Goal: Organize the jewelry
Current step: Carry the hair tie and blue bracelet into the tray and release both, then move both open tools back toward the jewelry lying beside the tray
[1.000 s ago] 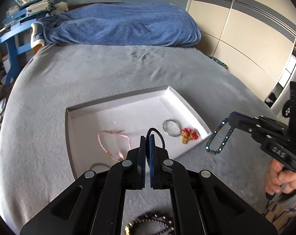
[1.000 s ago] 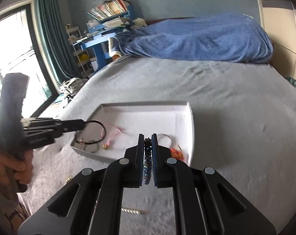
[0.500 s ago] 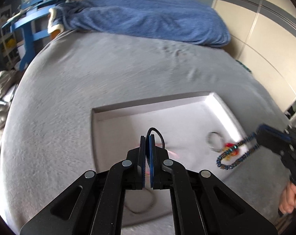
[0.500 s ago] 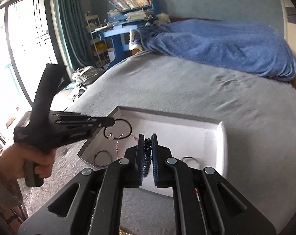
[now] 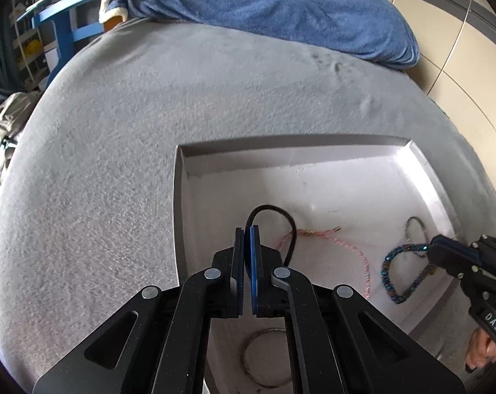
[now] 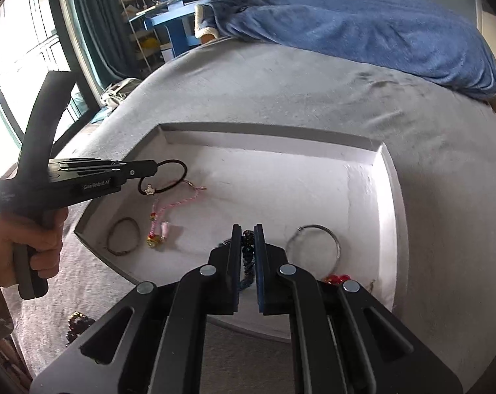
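Note:
A shallow white tray (image 5: pixel 182 203) (image 6: pixel 390 197) lies on the grey bed. My left gripper (image 5: pixel 247 229) (image 6: pixel 154 167) hangs over the tray's left part, shut on a black cord loop (image 5: pixel 276 211) (image 6: pixel 169 177) with a small pale charm. Over the tray's near right part, my right gripper (image 6: pixel 247 229) (image 5: pixel 431 246) is shut on a blue beaded bracelet (image 6: pixel 247 246) (image 5: pixel 395 282), which dangles just above the tray floor. Inside the tray lie a pink cord (image 5: pixel 346 246) (image 6: pixel 172 208), a dull ring (image 6: pixel 123 239) (image 5: pixel 267 358), a silver ring (image 6: pixel 317 243) and red beads (image 6: pixel 336 277).
A blue blanket (image 5: pixel 280 6) (image 6: pixel 362 26) is heaped at the bed's far end. Dark beads (image 6: pixel 79 323) lie on the bed near the tray's front left corner. A blue desk (image 6: pixel 182 10) and a window stand beyond the bed's left side.
Both grippers have come forward and down, from the tray's near edge to over its floor. Each still grips its piece. The blue bracelet now hangs inside the tray.

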Available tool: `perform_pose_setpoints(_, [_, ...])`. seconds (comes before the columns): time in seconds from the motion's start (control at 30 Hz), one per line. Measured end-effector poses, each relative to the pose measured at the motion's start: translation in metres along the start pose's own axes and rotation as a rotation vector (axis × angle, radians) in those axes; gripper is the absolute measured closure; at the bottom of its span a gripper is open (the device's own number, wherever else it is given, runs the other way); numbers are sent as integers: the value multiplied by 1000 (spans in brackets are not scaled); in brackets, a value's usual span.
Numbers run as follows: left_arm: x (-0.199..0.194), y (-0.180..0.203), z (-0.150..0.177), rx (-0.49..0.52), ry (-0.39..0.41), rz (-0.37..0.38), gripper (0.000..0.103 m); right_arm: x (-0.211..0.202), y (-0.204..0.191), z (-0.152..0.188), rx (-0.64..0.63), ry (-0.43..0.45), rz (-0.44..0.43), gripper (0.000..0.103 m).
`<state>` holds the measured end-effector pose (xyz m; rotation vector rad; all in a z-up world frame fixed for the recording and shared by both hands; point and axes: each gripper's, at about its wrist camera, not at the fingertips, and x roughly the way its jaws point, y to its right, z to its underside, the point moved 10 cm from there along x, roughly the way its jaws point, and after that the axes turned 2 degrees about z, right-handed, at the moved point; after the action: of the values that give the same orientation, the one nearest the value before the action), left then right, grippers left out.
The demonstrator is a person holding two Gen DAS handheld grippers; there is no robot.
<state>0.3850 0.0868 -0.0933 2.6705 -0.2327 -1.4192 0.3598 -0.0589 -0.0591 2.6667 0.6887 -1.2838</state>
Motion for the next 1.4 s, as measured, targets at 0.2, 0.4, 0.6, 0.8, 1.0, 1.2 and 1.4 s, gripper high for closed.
perform_pose_setpoints(0.2, [-5,-1,-1,33,15,-55,71,0,7,5,30,-14,-4,95])
perform_pose_setpoints(0.4, [-26,4,-3,30,52,-47,66,-12,11,-1,65,16,-10,89])
perform_pose_setpoints(0.6, [-55,8,-1,9,104,-59,33,-34,11,-1,88,55,0,78])
perform_pose_setpoints(0.8, [-86,28,9,43,142,-50,27,-58,0,6,41,92,22,63])
perform_pose_setpoints(1.0, [-107,45,39,47,144,-21,26,-77,-7,26,30,101,1,50])
perform_pose_setpoints(1.2, [-113,50,76,96,104,-48,25,-88,1,47,29,100,12,42])
perform_pose_setpoints(1.4, [-121,53,108,92,67,-34,25,-95,15,63,31,93,9,41])
